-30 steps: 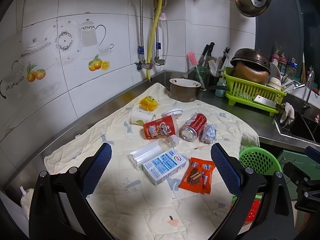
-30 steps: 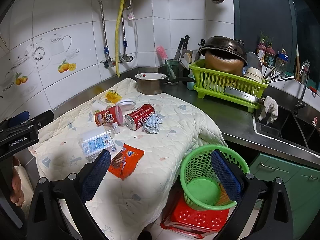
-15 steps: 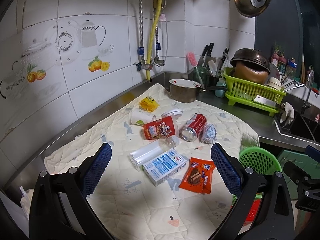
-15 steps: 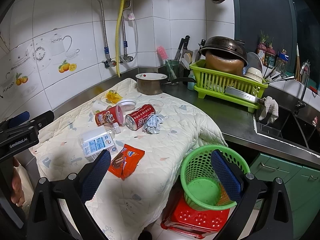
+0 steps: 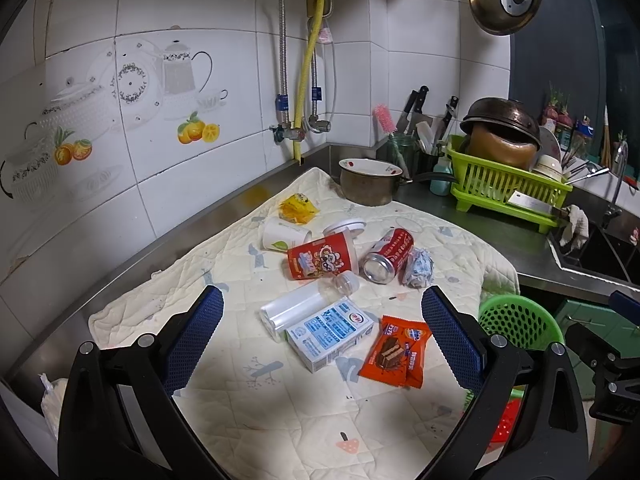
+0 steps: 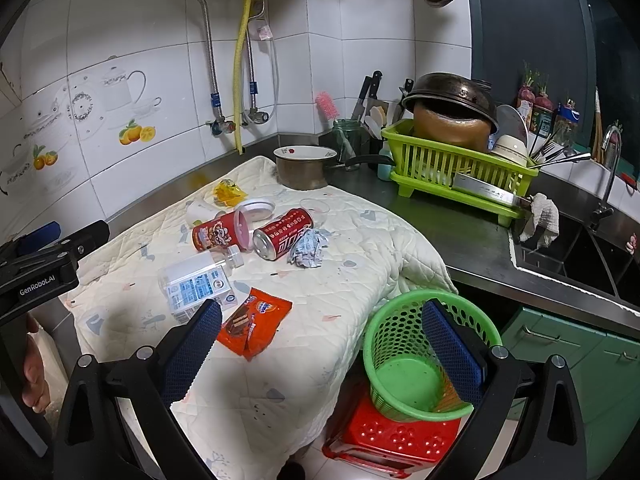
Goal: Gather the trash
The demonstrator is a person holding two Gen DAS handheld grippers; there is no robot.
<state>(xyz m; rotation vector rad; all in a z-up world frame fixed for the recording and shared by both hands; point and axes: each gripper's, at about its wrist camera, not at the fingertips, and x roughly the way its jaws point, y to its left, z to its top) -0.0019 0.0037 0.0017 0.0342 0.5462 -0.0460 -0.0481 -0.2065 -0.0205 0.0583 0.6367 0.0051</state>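
Left wrist view is taken from above the near end of the quilted mat (image 5: 168, 312), facing along the counter toward the tiled corner. Right wrist view is set further right, off the counter edge, above the green basket (image 6: 404, 376), angled toward the same corner. Neither is close to the litter. Shared by both: mat, red can (image 5: 390, 254) (image 6: 282, 233), dish rack (image 5: 504, 188) (image 6: 452, 168), basket.
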